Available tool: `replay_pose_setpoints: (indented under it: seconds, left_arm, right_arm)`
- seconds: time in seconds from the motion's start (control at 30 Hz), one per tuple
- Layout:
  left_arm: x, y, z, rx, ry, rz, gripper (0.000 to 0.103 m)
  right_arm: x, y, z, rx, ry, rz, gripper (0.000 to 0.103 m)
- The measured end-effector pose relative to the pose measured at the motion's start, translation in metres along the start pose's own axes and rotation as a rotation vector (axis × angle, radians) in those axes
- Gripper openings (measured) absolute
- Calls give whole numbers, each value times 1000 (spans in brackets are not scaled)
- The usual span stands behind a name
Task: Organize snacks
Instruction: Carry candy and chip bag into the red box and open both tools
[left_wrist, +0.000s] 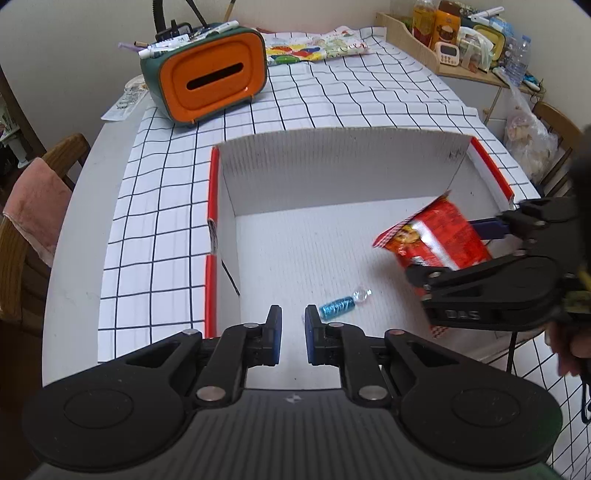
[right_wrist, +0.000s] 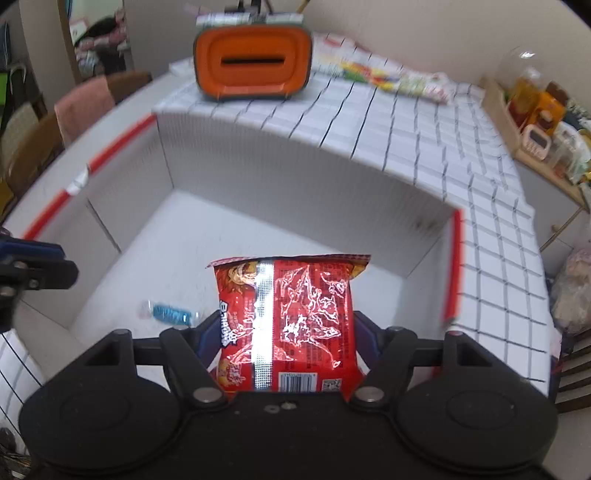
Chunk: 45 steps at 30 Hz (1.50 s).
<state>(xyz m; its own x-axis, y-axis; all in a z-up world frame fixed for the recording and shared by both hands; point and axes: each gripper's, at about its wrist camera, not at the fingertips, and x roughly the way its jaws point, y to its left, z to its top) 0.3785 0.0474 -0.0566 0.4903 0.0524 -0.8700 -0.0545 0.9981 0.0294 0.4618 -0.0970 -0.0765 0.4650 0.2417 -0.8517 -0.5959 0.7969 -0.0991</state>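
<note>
A white cardboard box (left_wrist: 332, 162) with red edges lies open on the checked tablecloth; it also shows in the right wrist view (right_wrist: 295, 173). A blue wrapped candy (left_wrist: 338, 306) lies on the box floor, seen too in the right wrist view (right_wrist: 170, 314). My right gripper (right_wrist: 286, 332) is shut on a red snack bag (right_wrist: 291, 321) and holds it above the box floor; the bag shows at the right in the left wrist view (left_wrist: 436, 236). My left gripper (left_wrist: 293, 325) is open and empty, just short of the candy.
An orange and green tissue box (left_wrist: 210, 77) holding pens stands at the back of the table. A colourful packet (left_wrist: 314, 46) lies behind. A wooden shelf (left_wrist: 461, 37) with bottles is at the right. Chairs (left_wrist: 33, 206) stand around the table.
</note>
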Motion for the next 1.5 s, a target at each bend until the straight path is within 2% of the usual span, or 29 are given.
replay_pose_setpoints:
  seconds: [0.3, 0.47, 0.6, 1.0, 1.13, 1.3, 1.5]
  left_arm:
    - [0, -1, -3, -15, 11, -7, 13]
    - [-11, -2, -4, -11, -12, -15, 13]
    - [-22, -2, -8, -10, -32, -28, 16]
    - [-72, -4, -28, 14, -129, -61, 31]
    - [-92, -7, -38, 32, -167, -78, 45]
    - [-115, -10, -53, 47, -211, -102, 57]
    - [-136, -13, -72, 55, -246, -118, 65]
  right_arm:
    - [1, -1, 2, 16, 27, 18, 73]
    - [-22, -1, 1, 27, -20, 41, 79]
    - [-45, 3, -3, 33, -55, 56, 80]
    - [-117, 12, -27, 52, -156, 50, 84]
    - [-140, 17, -38, 64, -193, 59, 86]
    - [-168, 24, -55, 90, -237, 80, 89]
    - [-193, 36, -73, 98, -278, 98, 93]
